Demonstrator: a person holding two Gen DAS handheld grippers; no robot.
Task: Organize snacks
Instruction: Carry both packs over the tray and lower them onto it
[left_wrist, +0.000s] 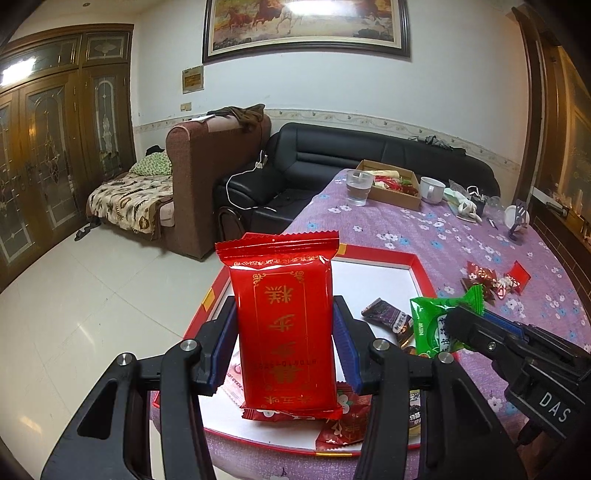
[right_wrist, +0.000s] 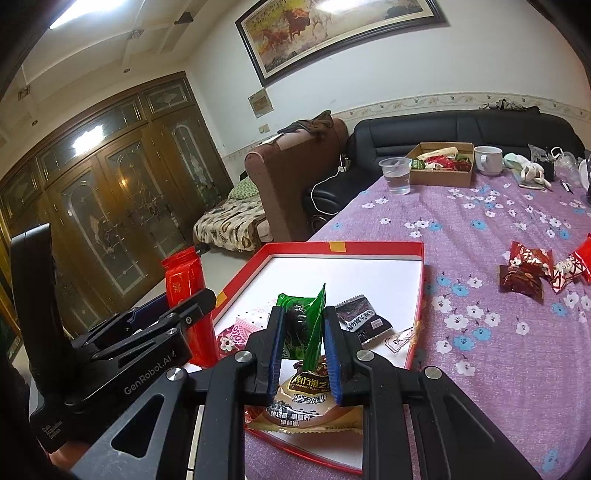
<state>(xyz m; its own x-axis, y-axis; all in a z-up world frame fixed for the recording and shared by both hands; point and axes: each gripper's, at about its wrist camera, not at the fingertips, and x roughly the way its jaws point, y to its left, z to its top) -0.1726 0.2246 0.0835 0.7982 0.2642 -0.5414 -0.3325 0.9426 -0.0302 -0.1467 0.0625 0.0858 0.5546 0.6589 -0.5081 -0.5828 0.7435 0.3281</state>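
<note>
Both packets hang above the red tray: the left claw grips a red packet, the right claw a green packet. Next, probably lowering each onto the tray's white floor.

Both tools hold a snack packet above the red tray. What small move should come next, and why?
Probably lower the left tool and release the red packet onto the bare white floor of the red tray. It is pinched upright above the tray's near end, where other packets already lie. The right tool holds the green packet beside it.
</note>
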